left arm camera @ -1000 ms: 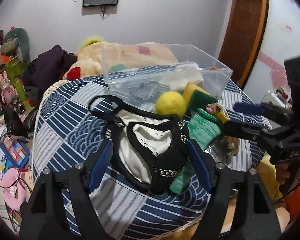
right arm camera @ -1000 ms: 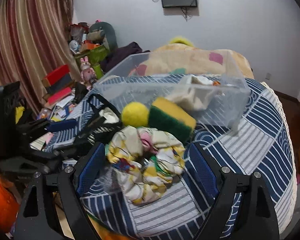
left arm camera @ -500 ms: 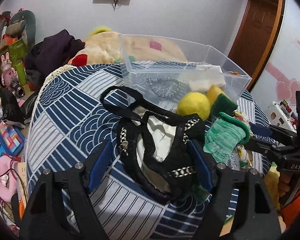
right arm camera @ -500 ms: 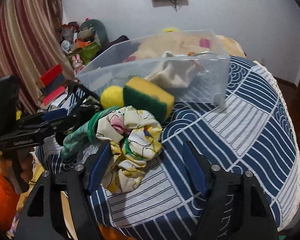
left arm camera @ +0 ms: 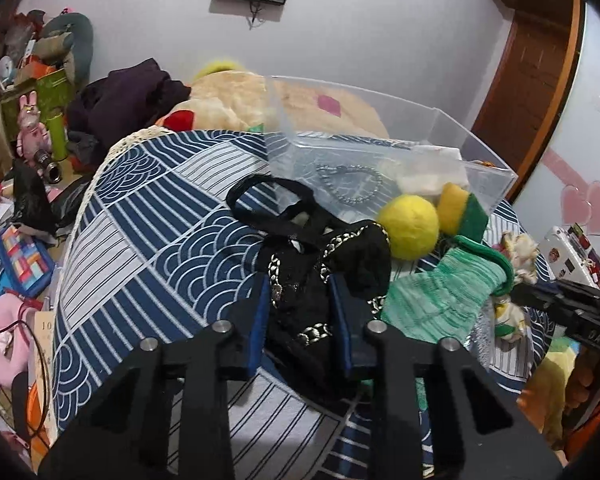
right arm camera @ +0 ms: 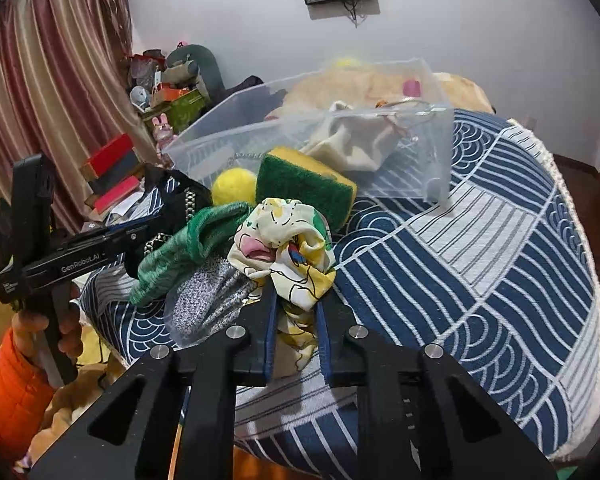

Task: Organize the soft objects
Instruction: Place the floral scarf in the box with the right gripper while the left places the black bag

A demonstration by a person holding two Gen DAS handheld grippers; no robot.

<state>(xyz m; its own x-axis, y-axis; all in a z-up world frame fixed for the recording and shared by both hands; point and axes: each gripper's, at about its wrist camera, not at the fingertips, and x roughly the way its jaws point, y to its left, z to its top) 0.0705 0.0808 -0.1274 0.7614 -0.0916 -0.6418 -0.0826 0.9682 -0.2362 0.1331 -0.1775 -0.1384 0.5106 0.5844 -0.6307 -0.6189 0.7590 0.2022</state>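
Observation:
My left gripper (left arm camera: 298, 308) is shut on the black bag with chain trim (left arm camera: 332, 264), which lies on the blue patterned table. My right gripper (right arm camera: 296, 320) is shut on the yellow printed cloth (right arm camera: 288, 240). Beside them lie a green knit sock (left arm camera: 440, 292), a yellow ball (left arm camera: 408, 220), a yellow-green sponge (right arm camera: 304, 184) and a grey cloth (right arm camera: 208, 300). A clear plastic bin (left arm camera: 380, 152) stands behind them and holds a white cloth (right arm camera: 352, 144) and a chain (left arm camera: 348, 188).
The round table (right arm camera: 480, 260) has a blue wave-pattern cover. A plush toy (left arm camera: 228, 100) and dark clothes (left arm camera: 120, 96) lie behind it. Boxes and toys clutter the floor at left (left arm camera: 16, 248). A wooden door (left arm camera: 532, 72) is at the right.
Both grippers have closed from wide open: the left onto the black bag, the right onto the yellow printed cloth. Both moved in closer to the pile.

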